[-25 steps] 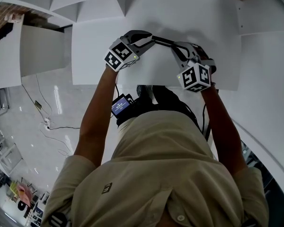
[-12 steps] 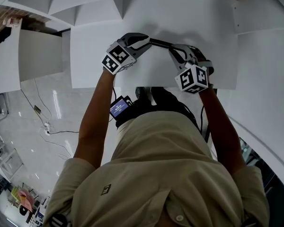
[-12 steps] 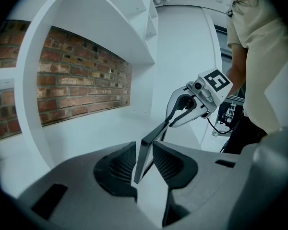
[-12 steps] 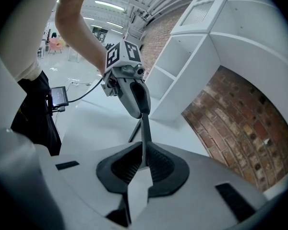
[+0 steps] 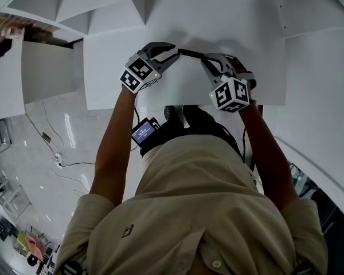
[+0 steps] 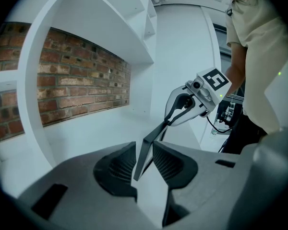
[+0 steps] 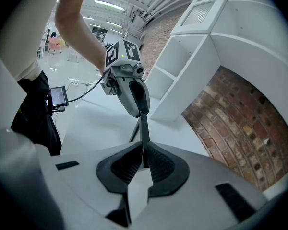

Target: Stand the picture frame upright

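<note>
**Both ends of the frame taken, open counter beyond**

The picture frame (image 5: pixel 190 52) spanned the gap between the left gripper (image 5: pixel 171 51) and the right gripper (image 5: pixel 211 63). Their fingers were clamped on its two ends, so neither end offered a way in. Beyond the frame the white counter (image 5: pixel 241 22) gave a broad, flat stretch where a gripper could pass. Beyond the frame and to its left, white shelf dividers (image 5: pixel 103 2) rose as a barrier, with a brick wall (image 6: pixel 81 85) behind them. On the frame's near side the person's arm (image 5: pixel 112 148) and torso (image 5: pixel 189 199) blocked the approach.
</note>
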A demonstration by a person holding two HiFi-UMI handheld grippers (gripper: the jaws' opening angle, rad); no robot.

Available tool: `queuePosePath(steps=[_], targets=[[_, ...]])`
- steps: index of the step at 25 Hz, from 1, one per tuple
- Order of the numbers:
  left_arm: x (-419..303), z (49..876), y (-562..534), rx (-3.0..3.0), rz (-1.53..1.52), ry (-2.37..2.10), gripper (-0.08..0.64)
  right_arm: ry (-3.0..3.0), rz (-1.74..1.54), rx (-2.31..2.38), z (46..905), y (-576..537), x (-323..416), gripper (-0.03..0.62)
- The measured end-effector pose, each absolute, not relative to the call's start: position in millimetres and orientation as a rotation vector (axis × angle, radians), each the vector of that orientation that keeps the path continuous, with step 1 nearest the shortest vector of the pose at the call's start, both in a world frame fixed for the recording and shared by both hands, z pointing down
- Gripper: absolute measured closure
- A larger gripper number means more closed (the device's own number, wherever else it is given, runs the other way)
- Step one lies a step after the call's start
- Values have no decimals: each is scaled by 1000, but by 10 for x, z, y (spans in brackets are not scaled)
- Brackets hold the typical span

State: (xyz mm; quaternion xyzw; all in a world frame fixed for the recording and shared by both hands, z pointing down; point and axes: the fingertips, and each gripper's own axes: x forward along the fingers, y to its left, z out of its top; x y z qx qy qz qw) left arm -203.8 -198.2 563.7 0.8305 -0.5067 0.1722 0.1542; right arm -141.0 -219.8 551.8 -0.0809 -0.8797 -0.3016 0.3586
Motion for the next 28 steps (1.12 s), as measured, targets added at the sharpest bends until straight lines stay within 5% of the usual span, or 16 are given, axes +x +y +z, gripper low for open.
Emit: queuePosePath(steps=[28], targets=[[-2069,5597,-1988,2381,500,-1454,468,-2275,-756,-153,5488,-2361,-1436,561]])
